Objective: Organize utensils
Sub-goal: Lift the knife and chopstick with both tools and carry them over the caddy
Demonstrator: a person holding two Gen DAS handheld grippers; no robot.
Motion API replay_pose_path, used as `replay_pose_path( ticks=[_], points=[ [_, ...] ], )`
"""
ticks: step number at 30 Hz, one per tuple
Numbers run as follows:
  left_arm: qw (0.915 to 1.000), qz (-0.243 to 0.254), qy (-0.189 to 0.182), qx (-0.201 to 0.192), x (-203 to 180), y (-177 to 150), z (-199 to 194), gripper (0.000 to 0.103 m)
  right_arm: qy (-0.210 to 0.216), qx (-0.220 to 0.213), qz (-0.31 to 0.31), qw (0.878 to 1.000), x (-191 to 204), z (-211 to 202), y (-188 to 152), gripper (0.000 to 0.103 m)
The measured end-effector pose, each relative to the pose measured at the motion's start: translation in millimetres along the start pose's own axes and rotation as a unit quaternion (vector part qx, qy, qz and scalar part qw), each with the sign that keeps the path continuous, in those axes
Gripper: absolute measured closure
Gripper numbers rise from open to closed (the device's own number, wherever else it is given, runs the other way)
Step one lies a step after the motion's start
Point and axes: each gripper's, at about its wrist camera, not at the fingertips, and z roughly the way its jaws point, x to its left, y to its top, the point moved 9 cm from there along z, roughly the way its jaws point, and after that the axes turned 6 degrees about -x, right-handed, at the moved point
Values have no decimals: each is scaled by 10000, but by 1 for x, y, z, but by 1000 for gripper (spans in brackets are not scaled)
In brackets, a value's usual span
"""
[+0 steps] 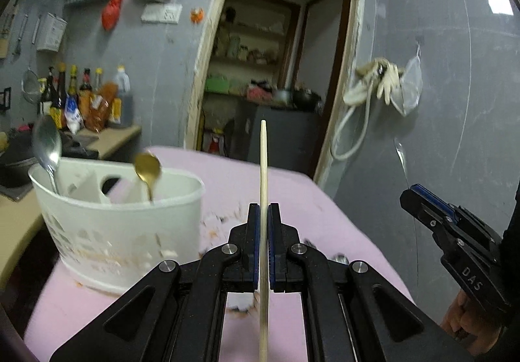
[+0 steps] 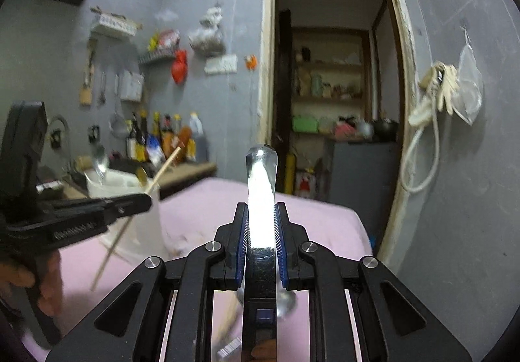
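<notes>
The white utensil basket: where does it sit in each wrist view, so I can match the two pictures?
Left wrist view: the basket fills the lower left, on the pink table, with a silver spoon and a gold spoon standing in it.
Right wrist view: the basket is small at middle left, partly behind the left claw and its chopstick.
Shared landmark: the doorway.

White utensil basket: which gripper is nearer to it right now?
Left. The left gripper, holding a chopstick, sits beside the white utensil basket; the right gripper, holding a metal utensil, is farther right.
</notes>
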Motion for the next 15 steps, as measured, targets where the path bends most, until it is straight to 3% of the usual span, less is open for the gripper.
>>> replay_pose_path(
  ticks=[9,15],
  points=[
    [9958,-454,142,-787,63,71,-21,101,1023,-608,700,9904,53,40,60,90],
    [9845,-1022,375,-1376,137,116,-31,101,1539,-797,1117,9785,91,78,89,90]
  ],
)
